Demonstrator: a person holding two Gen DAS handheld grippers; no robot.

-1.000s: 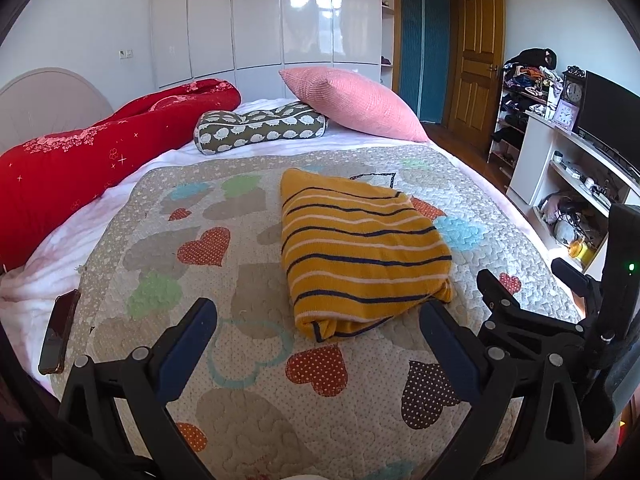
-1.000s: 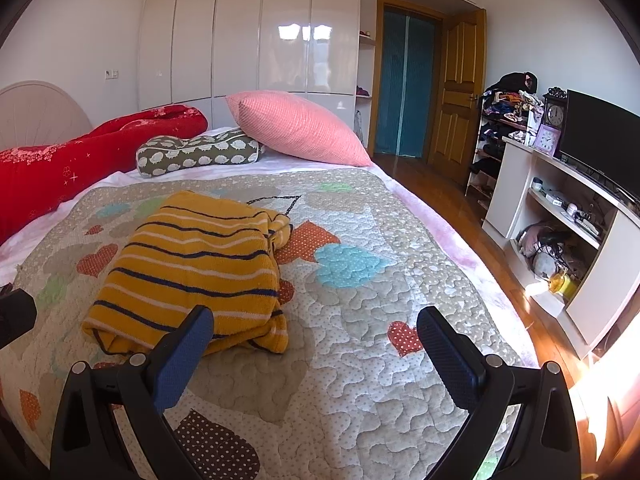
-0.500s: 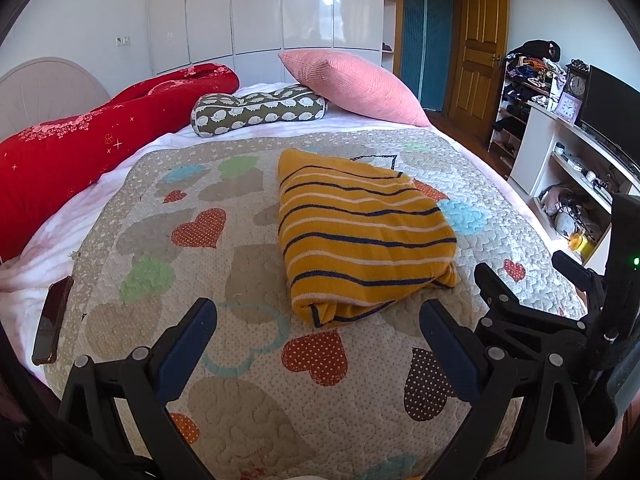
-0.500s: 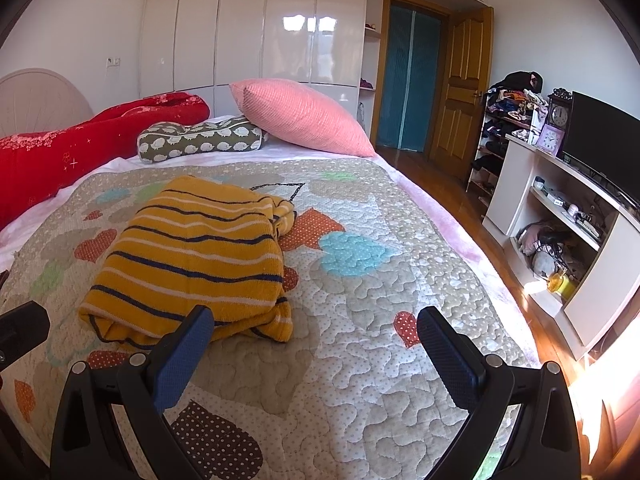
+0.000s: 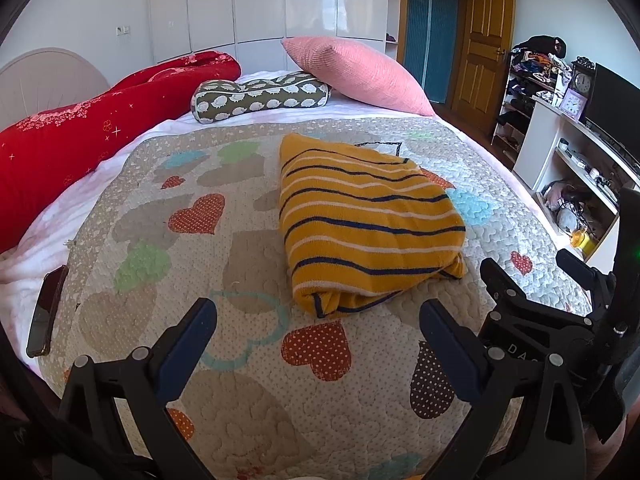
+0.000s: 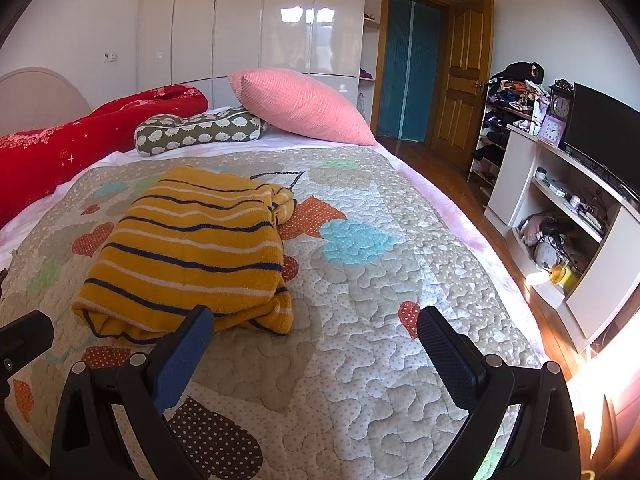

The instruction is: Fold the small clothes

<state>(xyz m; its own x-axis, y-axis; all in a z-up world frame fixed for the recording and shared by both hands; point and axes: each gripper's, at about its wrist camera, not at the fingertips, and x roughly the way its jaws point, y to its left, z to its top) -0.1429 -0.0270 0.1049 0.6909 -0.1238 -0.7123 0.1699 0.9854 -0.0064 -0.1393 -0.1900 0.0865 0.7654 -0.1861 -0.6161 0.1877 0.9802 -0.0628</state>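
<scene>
Left wrist view: left claw (image 5: 318, 322) spread wide, empty, above quilt (image 5: 248, 400). Striped sweater (image 5: 366, 226) folded at 12 o'clock, near edge bulging. Press bundle flat, square corners.

Right wrist view: right claw (image 6: 314, 330) wide apart, empty; sweater (image 6: 188, 248) at 10 o'clock. Loose flap at its near right corner, probably sleeve; tuck under.

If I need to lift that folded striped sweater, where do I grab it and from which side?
Probably take the striped sweater at its near folded edge, coming in low from the bed's foot. There the layers bulge into a thick roll above the quilt, so one hand-held gripper finger could slide underneath. Both hand-held grippers are open.
</scene>
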